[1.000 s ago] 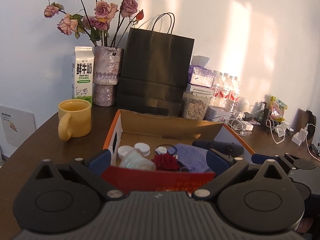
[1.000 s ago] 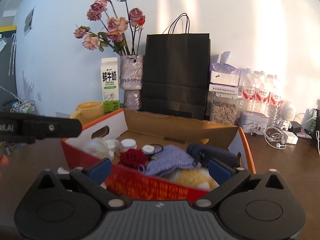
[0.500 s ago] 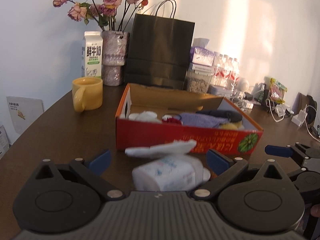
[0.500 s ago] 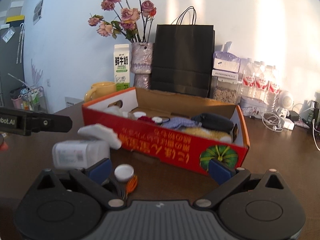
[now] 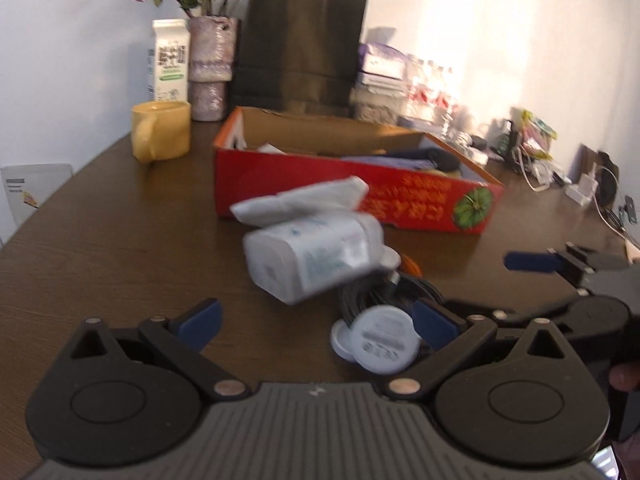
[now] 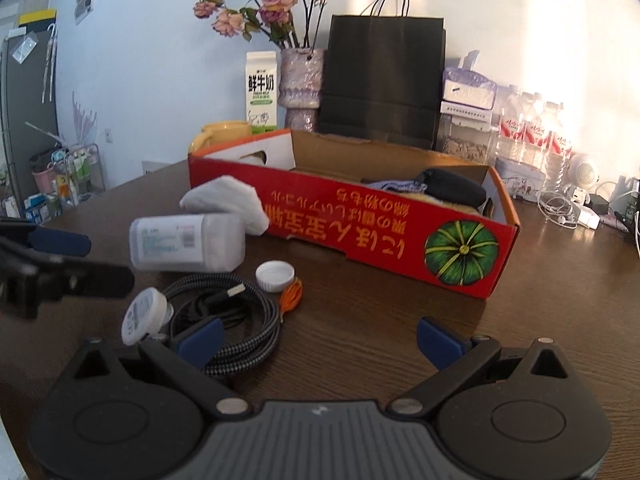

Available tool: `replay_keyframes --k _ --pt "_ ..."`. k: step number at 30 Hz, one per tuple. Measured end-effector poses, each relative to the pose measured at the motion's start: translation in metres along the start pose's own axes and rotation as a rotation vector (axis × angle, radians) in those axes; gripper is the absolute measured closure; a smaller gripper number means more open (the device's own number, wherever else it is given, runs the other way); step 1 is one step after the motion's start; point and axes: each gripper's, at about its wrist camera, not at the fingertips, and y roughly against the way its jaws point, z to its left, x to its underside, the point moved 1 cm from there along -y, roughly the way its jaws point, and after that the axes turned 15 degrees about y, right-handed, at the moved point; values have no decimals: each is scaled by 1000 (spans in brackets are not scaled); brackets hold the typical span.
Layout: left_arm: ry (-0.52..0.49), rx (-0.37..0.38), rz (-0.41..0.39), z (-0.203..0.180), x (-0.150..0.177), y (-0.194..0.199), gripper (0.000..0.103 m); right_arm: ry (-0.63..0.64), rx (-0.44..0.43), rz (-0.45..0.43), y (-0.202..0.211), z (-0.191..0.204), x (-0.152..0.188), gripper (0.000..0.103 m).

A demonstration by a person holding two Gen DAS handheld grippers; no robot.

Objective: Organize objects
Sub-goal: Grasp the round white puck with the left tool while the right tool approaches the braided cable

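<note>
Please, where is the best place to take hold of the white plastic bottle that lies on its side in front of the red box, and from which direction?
Grip the white bottle across its middle, coming from above with one finger at the near side and one at the far side. It lies flat on the table, so the long sides are free. The tissue touches its far right end, and the cable lies just in front.

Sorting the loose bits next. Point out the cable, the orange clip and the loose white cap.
cable (image 6: 244, 320), right wrist view, on the braided coil's right side.
orange clip (image 6: 291, 295), right wrist view, on its middle.
white cap (image 6: 275, 276), right wrist view, on its open top.
</note>
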Motion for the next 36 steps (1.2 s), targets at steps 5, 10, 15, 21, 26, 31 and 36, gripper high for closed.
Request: replay_keyframes --k 5,10,15,21,26,31,36 --pt "-49 45 17 -13 11 -2 5 -10 -6 -3 0 -1 2 0" --pt "-61 81 50 -18 15 -7 28 -20 -15 -2 -1 -3 2 0" --pt "-37 115 63 -17 15 -10 47 -28 -28 4 -2 -3 2 0" --pt "-29 132 73 -15 15 -11 63 -23 -44 17 -5 -2 2 0" --pt "-29 139 73 -14 14 -9 63 -18 -47 33 -9 0 2 0" --pt "-22 146 68 -12 14 -7 63 -20 -43 41 -9 0 2 0" --pt "-7 130 49 -4 10 -2 63 -22 -37 54 -11 0 2 0"
